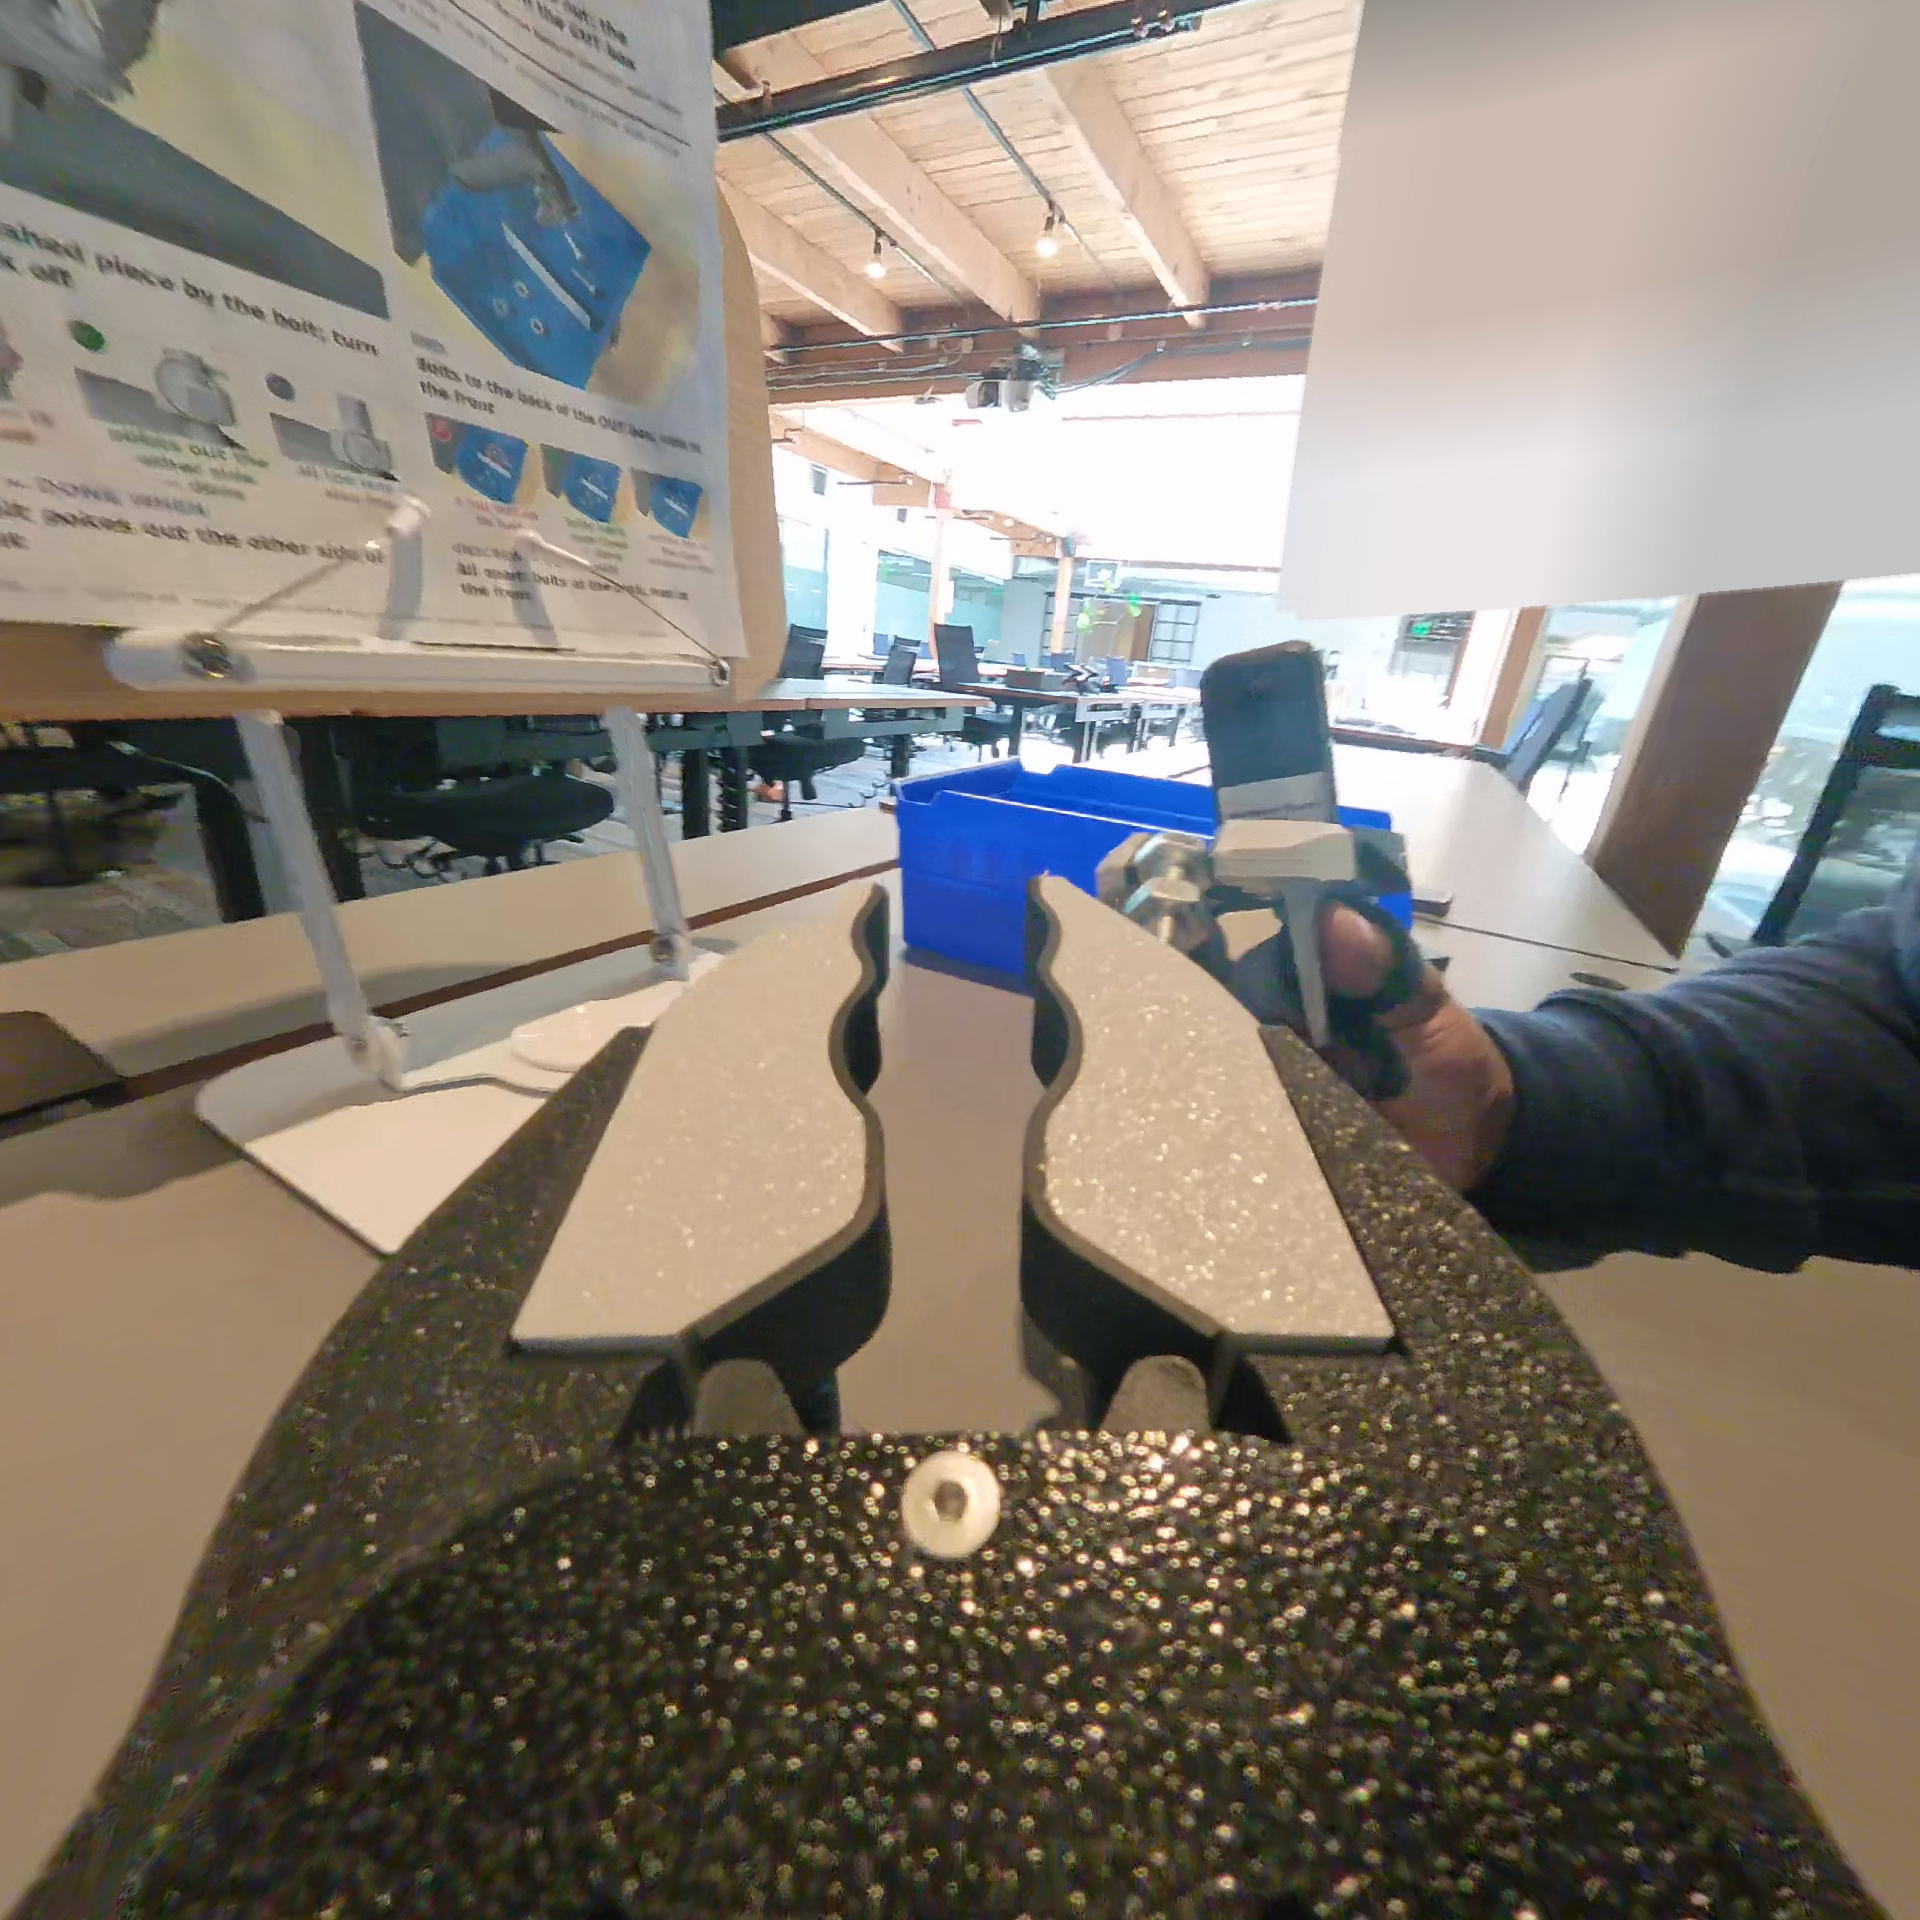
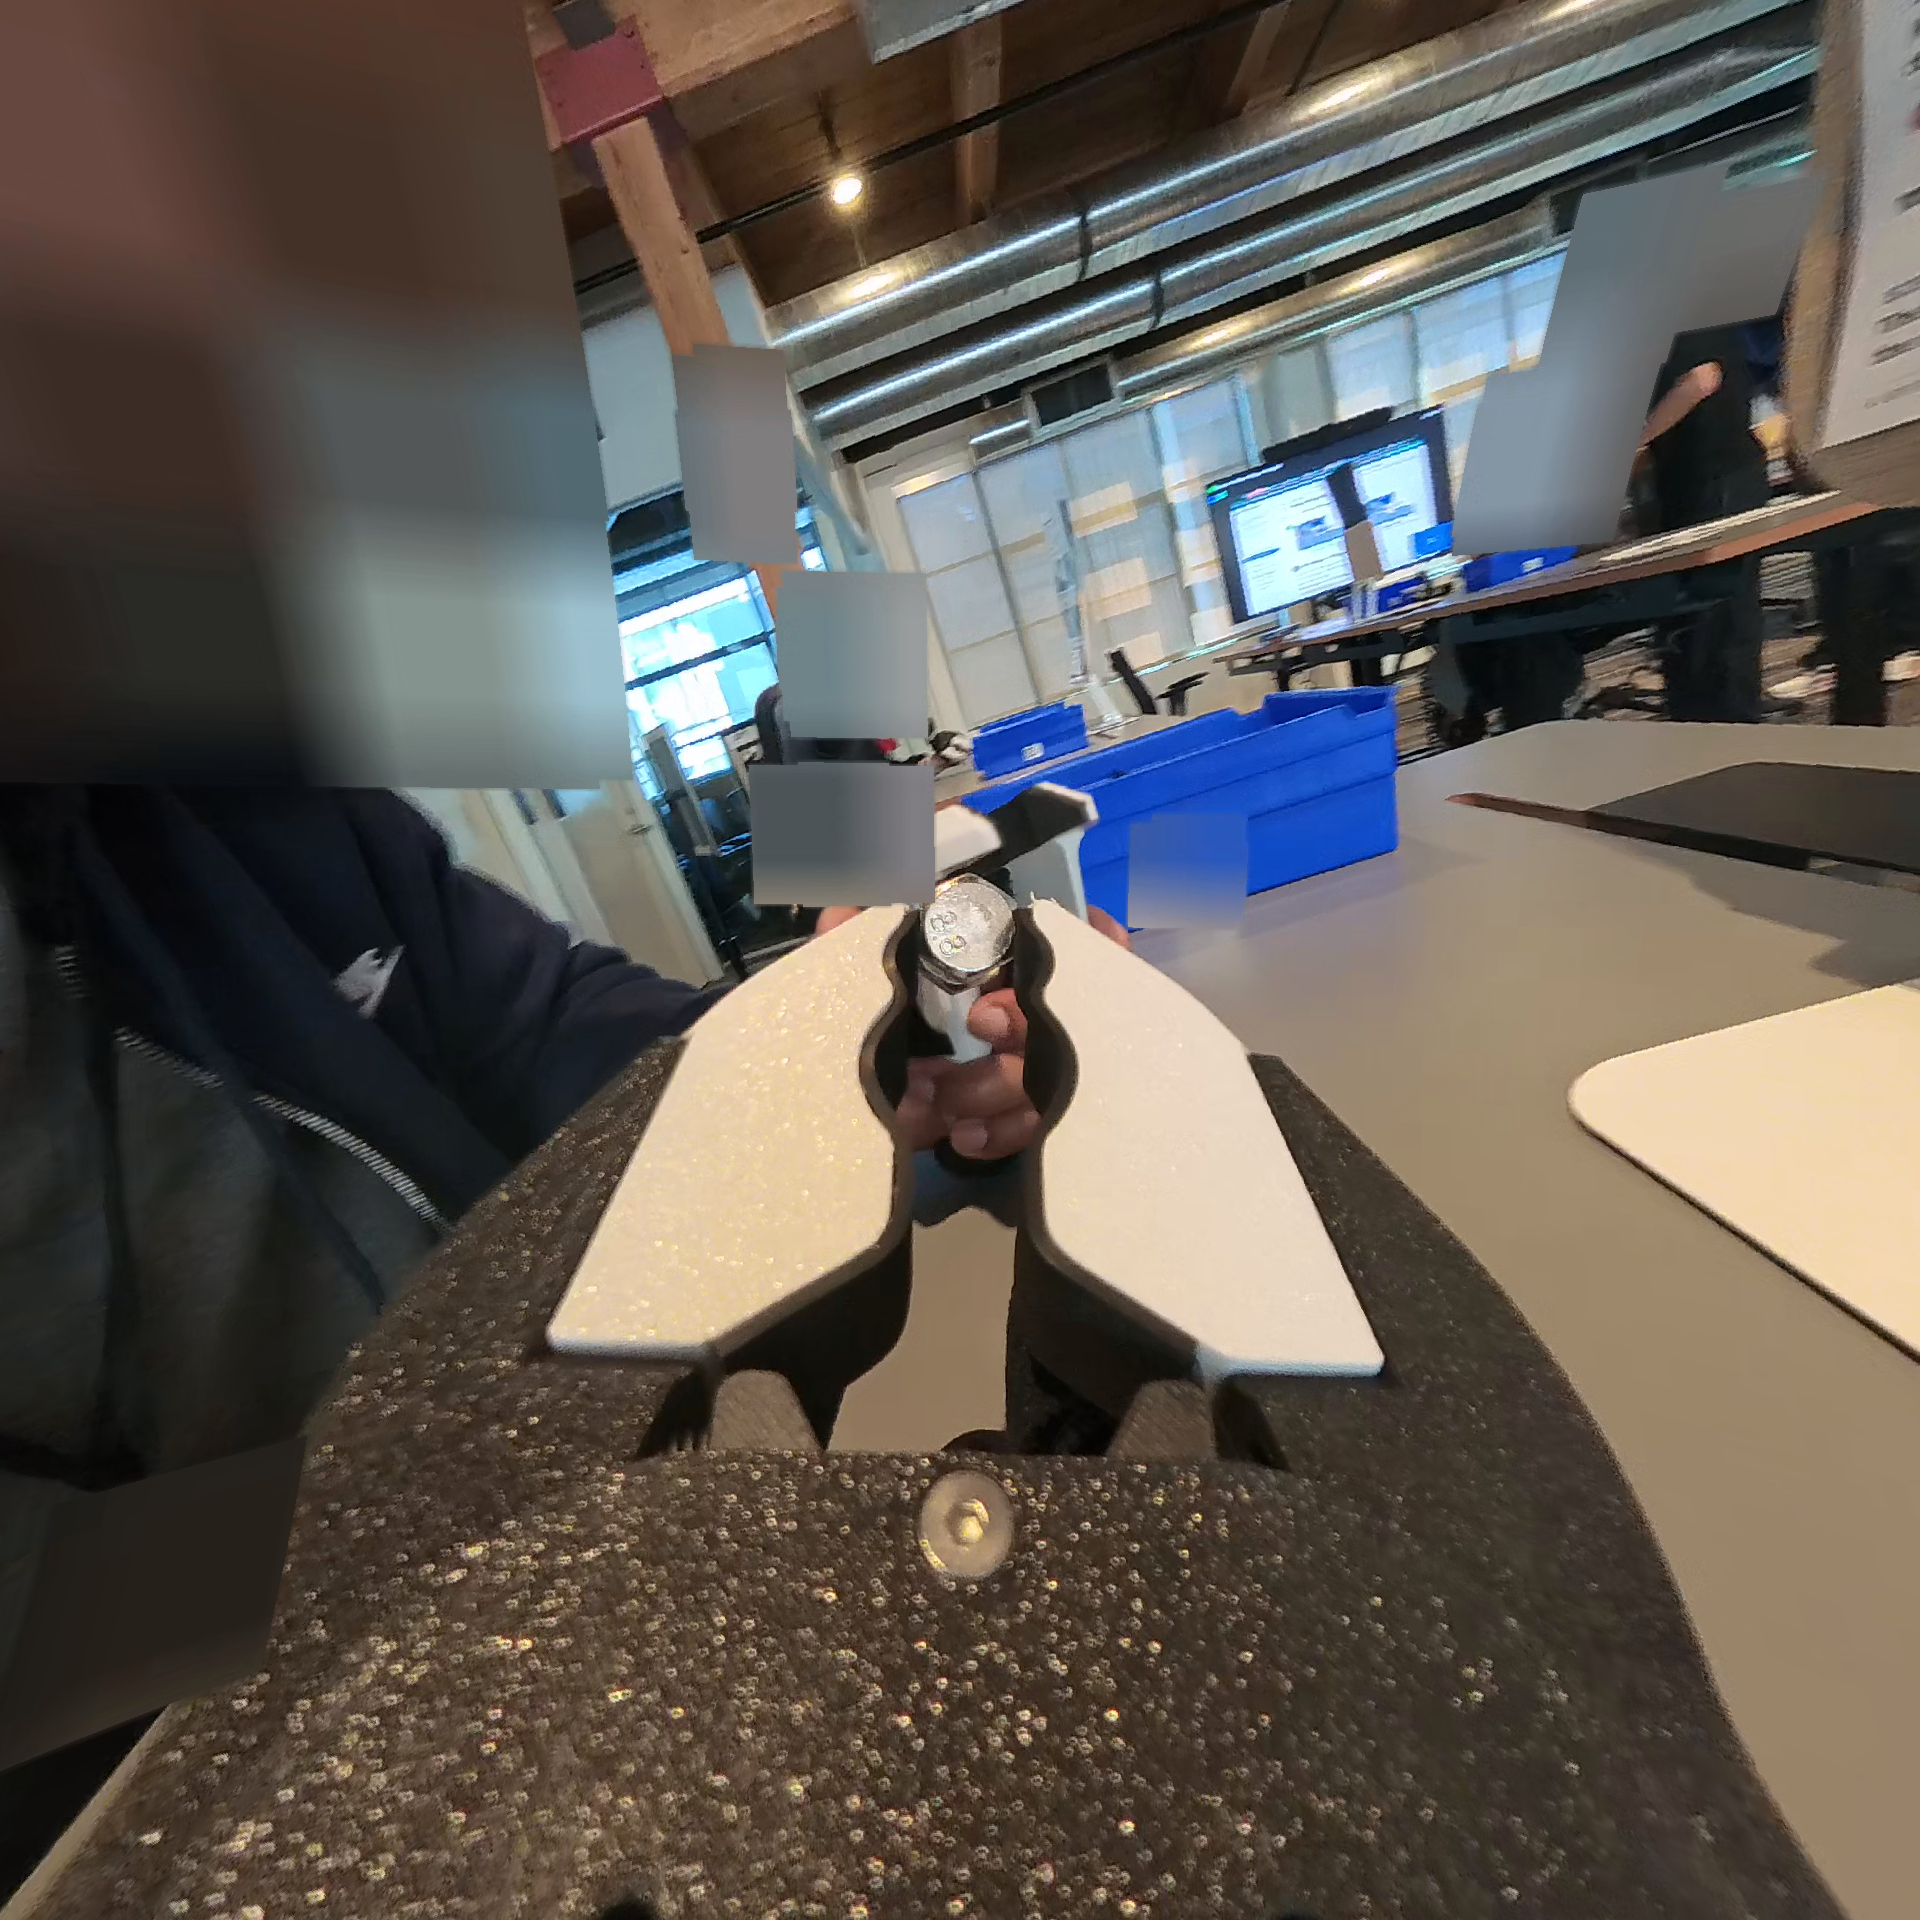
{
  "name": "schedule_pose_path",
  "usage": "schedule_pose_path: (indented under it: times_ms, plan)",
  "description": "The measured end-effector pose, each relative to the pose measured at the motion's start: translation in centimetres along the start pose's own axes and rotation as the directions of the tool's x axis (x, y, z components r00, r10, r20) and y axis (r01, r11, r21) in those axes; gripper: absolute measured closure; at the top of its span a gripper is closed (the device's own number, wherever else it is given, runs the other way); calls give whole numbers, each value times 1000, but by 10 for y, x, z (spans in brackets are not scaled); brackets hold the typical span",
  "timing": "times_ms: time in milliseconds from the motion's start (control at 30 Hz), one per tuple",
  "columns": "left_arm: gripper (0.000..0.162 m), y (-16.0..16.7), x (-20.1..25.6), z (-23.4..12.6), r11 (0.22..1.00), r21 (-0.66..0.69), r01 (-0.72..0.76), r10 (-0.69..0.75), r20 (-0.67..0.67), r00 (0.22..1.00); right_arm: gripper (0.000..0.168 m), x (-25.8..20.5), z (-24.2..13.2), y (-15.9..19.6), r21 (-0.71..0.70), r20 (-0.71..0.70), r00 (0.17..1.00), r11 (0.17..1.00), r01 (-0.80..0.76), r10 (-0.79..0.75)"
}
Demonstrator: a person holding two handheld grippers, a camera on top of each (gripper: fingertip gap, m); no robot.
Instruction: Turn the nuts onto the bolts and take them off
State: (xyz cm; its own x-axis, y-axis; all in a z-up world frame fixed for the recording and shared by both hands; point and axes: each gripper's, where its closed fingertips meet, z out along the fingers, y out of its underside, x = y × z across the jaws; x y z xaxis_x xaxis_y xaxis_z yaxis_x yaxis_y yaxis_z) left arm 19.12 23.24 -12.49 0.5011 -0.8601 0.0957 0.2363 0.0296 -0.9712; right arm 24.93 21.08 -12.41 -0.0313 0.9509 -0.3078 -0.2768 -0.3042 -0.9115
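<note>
Your right tool (image 2: 961, 940) is clenched on 1 steel bolt (image 2: 966, 928), gripped at the fingertips. In the right wrist view the hex head faces the camera, so the bolt's long axis runs away along the fingers. A nut (image 2: 961, 977) sits on the shank just under the head.

In the left wrist view the bolt (image 1: 1158, 878) is held in the air in front of the blue bin (image 1: 987, 852), its threaded end slanting down toward your left tool (image 1: 956, 925). Whether the bolt lies straight along the right tool's fingers cannot be told from here.

Left tool: released, nothing between the fingers, hovering over the grey table (image 1: 156, 1351) just short of the blue bin.

Left of the blue bin: a white stand (image 1: 343, 1101) carrying a printed instruction sheet (image 1: 364, 312).
</note>
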Motion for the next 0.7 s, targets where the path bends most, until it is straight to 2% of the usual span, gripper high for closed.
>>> schedule_pose_path:
  times_ms: [133, 300, 467, 700]
  plan:
    - [139, -6, -17, -5, 1000, 26, 0, -1, 37, 999, 152, 6, 2, -4, 10, -43, 999, 1000, 17, -17]
    - [140, -5, -23, -5, 996, 36, -88, 86, 44, 995, 152, 12, 11, -9, 15, -81, 995, 998, 66, -65]
    - [142, -14, -46, -2, 986, 160, 42, -49, 38, 998, 152, 34, 16, -18, 40, -125, 990, 996, 75, -69]
    - [138, -6, -54, 27, 975, 113, 191, -174, -146, 974, 152, 53, 15, -23, 23, -146, 983, 993, 118, -113]
